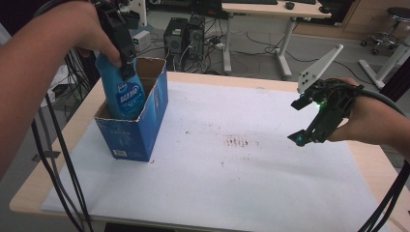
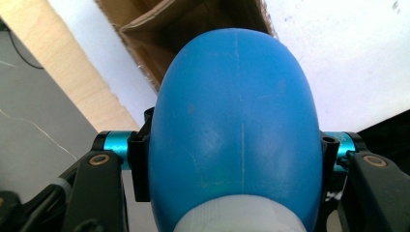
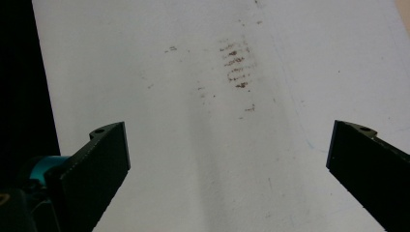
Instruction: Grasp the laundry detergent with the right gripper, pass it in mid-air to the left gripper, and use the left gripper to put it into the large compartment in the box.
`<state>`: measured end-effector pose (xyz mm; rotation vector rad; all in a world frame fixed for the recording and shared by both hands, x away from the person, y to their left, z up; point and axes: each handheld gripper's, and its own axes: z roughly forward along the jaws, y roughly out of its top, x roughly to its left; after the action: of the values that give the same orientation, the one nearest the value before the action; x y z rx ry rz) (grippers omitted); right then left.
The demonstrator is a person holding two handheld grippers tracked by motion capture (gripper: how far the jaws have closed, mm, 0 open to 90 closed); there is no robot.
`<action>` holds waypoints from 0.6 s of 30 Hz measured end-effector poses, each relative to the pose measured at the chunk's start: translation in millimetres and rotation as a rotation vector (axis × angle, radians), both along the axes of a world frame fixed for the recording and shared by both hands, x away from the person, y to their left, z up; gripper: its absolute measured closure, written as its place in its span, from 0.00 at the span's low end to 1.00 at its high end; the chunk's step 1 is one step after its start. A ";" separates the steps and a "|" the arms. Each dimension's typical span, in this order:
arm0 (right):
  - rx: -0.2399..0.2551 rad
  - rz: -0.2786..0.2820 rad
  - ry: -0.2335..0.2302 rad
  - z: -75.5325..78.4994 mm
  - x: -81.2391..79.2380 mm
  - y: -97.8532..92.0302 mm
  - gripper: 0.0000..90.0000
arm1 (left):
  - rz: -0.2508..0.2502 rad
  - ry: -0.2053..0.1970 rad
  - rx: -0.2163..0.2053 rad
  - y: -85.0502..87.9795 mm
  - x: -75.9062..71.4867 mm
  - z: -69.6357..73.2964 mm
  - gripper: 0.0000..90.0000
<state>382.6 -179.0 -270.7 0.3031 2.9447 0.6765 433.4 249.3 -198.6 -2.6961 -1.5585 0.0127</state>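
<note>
the left gripper (image 1: 126,60) is clamped on the upper part of a blue plastic bottle (image 1: 124,94), one jaw on each flank; in the left gripper view the jaws press against both sides of the bottle's rounded blue body (image 2: 234,130), with a white collar at the bottom edge of that view. the bottle stands nearly upright, its lower part inside an open-topped blue cardboard box (image 1: 133,133) and its shoulder above the rim. a label with white lettering faces the camera in the high view. the box sits on the left part of a white sheet (image 1: 232,164) that covers a light wooden table (image 1: 29,183); its brown inner flaps are folded open, as the left gripper view shows (image 2: 159,34).

the right gripper (image 1: 309,118) hangs above the right part of the sheet, well apart from the box, jaws spread wide with nothing between them. in the right gripper view the two black jaws frame bare sheet and a patch of brownish smudge marks (image 3: 234,65). the same marks (image 1: 237,142) lie near mid-sheet in the high view, between box and right gripper.
</note>
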 end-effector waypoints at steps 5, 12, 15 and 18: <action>-0.002 -0.006 0.002 -1.5 -1.0 -1.4 0.01 | -0.089 0.004 0.003 -4.9 1.1 -21.0 0.43; -0.011 -0.009 0.011 -7.3 0.1 -1.3 0.01 | -0.218 0.022 0.008 -9.7 4.0 -48.0 0.43; -0.014 -0.012 0.015 -10.1 1.1 -0.7 0.01 | -0.296 0.016 0.020 -10.6 4.8 -57.8 0.43; -0.017 -0.015 0.021 -13.1 2.9 -0.4 0.01 | -0.329 0.018 0.021 -9.6 6.3 -68.0 0.43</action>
<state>385.6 -179.4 -283.8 0.3317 2.9630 0.6502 439.7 239.7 -266.6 -2.8891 -1.0868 0.0130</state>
